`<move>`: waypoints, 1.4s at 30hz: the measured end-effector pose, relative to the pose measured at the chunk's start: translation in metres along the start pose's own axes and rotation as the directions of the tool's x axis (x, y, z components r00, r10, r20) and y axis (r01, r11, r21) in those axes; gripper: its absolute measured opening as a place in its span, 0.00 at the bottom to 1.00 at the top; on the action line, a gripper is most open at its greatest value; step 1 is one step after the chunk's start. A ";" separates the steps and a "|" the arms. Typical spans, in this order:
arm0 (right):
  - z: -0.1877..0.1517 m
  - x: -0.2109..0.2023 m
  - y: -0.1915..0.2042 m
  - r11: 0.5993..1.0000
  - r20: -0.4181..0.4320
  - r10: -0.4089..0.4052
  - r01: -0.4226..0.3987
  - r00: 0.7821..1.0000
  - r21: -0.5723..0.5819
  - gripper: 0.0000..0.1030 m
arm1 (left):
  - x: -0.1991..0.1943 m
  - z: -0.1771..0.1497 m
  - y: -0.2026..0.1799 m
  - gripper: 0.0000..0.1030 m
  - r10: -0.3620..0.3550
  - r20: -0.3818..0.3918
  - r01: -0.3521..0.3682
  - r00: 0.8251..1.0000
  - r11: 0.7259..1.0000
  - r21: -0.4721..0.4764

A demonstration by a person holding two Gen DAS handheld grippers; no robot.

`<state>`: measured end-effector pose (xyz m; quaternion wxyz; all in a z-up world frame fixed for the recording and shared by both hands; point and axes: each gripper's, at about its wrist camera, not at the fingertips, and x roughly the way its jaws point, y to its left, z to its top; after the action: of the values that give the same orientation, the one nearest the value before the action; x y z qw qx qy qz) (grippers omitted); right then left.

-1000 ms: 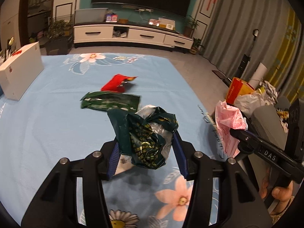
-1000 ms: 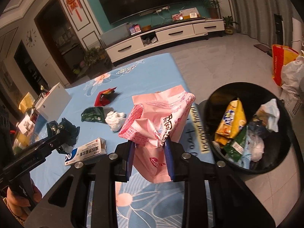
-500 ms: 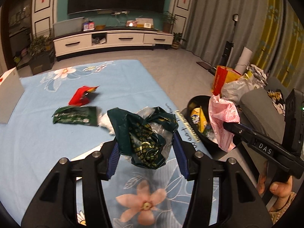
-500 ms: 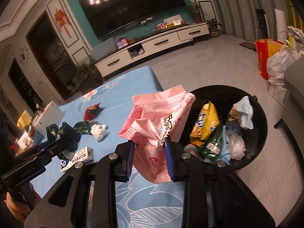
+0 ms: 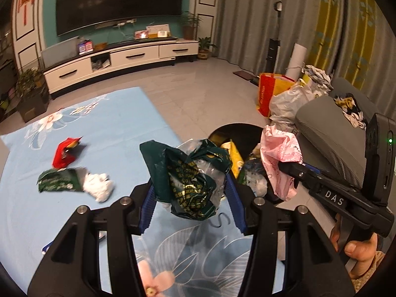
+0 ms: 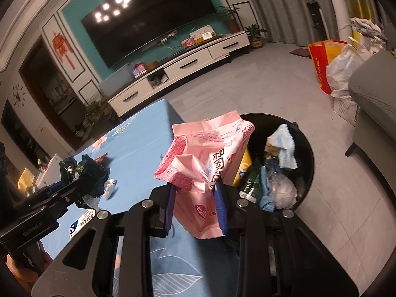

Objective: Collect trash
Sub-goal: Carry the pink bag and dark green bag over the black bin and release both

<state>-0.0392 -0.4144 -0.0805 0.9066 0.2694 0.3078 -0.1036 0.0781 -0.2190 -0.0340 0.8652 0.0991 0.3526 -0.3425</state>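
The left gripper (image 5: 190, 195) has its jaws clamped on a crumpled dark green wrapper (image 5: 190, 180) with gold print, held above the table (image 5: 116, 128) edge near the black bin (image 6: 305, 148). The right gripper (image 6: 195, 205) has its jaws clamped on a creased pink bag (image 6: 205, 158) beside the bin's rim. A red wrapper (image 5: 64, 151), a green packet (image 5: 59, 180) and a white tissue (image 5: 99, 188) lie on the blue floral cloth.

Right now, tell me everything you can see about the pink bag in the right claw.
The pink bag is a crumpled, glossy plastic pouch with white Chinese lettering, a fine red print and a red logo near its bottom. The right claw is shut on its middle, holding it upright in the air. It hangs over the blue tablecloth's edge, beside the black trash bin, touching nothing else.
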 end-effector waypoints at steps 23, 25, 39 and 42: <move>0.000 0.015 -0.048 0.993 -0.016 -0.084 0.085 0.996 0.081 0.29 | 0.080 0.020 -0.057 0.53 -0.046 -0.058 0.054 0.997 0.987 0.149; 0.000 0.017 -0.049 0.993 -0.020 -0.086 0.087 0.996 0.085 0.30 | 0.086 0.019 -0.059 0.53 -0.045 -0.066 0.055 0.997 0.986 0.159; 0.002 0.032 -0.052 0.990 -0.044 -0.102 0.106 0.994 0.092 0.39 | 0.112 0.020 -0.067 0.69 -0.033 -0.086 0.048 0.996 0.982 0.181; 0.003 0.031 -0.057 0.988 -0.047 -0.099 0.104 0.994 0.111 0.47 | 0.112 0.021 -0.064 0.78 -0.031 -0.081 0.044 0.996 0.985 0.167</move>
<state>-0.0332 -0.4640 -0.1216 0.8769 0.3066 0.3332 -0.1615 0.1049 -0.3339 -0.0907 0.8327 0.1784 0.3576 -0.3832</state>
